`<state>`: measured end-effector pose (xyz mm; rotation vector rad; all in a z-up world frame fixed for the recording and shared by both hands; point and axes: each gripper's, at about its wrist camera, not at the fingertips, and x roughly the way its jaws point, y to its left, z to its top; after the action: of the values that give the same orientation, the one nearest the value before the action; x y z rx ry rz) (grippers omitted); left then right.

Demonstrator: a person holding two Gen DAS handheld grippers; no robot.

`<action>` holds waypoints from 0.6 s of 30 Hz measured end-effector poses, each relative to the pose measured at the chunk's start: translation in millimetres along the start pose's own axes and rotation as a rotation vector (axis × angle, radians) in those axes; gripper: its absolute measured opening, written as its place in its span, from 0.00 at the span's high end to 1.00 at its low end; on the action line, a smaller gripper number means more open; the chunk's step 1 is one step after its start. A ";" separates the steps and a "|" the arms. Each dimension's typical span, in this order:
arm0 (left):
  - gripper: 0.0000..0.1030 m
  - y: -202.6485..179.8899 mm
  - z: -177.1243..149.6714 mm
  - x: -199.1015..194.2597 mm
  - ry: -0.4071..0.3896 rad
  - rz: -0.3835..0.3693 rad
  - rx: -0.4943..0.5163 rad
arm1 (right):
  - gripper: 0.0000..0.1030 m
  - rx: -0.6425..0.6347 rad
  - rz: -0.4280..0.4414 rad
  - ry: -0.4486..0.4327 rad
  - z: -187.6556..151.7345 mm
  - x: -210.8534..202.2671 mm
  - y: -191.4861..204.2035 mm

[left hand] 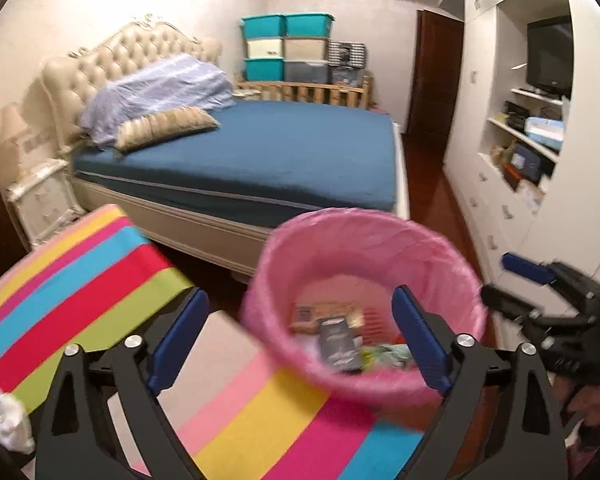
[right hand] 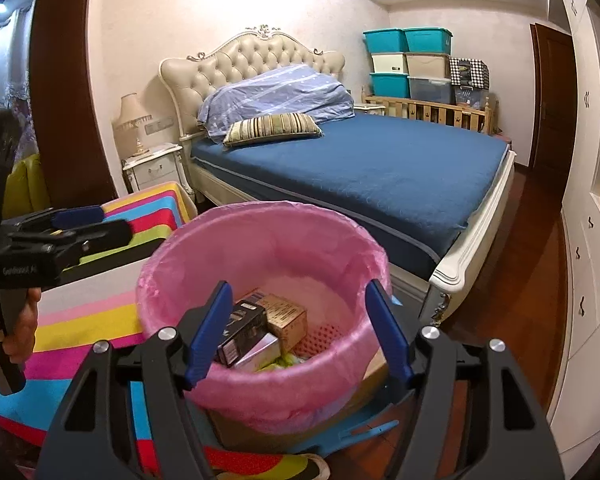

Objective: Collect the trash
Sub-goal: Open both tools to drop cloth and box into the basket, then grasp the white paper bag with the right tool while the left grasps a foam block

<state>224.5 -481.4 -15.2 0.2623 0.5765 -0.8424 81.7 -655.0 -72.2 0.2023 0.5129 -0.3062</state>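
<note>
Beside the striped tabletop (right hand: pixel 100 320), off its right-hand edge, the pink-lined bin (right hand: pixel 268 392) stood on what looked like a cardboard box, with the bed (right hand: pixel 380 168) beyond it. You had both pairs of tongs over it. The left tongs (left hand: pixel 300 344) were spread wide with nothing between the pads, and the right tongs (right hand: pixel 296 336) were also parted and empty, their blue pads either side of the bin's mouth.

The trash already lay at the bottom: a dark carton (right hand: pixel 242 332), a tan carton (right hand: pixel 286 316) just beside it, and some crumpled greenish wrapping (left hand: pixel 384 354) under them. Those cartons would probably have handled as light and fairly stiff, though thin card caves if you squeeze across a broad face; a pinch across a narrow edge would have served better. The wrapping looked soft and near weightless, so any fold would do.

The liner seemed thin, slick film, easy to tear or drag off the rim, so it was no place for your pads. At the left edge of the tabletop, a white crumpled thing (left hand: pixel 4 416) showed in the left view; whether it was trash, I could not tell.
</note>
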 end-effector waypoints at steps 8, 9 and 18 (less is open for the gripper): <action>0.13 46.0 -45.5 -61.9 0.007 0.171 -0.021 | 0.31 -0.075 0.092 0.035 -3.7 0.7 64.9; 0.13 55.0 -54.4 -72.2 0.012 0.199 -0.028 | 0.31 -0.087 0.107 0.038 -3.6 2.5 77.1; 0.13 130.5 -127.4 -155.5 0.037 0.401 -0.071 | 0.31 -0.202 0.291 0.096 -8.7 27.0 198.4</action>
<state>194.6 -244.0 -30.3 0.3162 0.5628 -0.4293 166.9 -473.6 -70.9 0.0939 0.5971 0.0400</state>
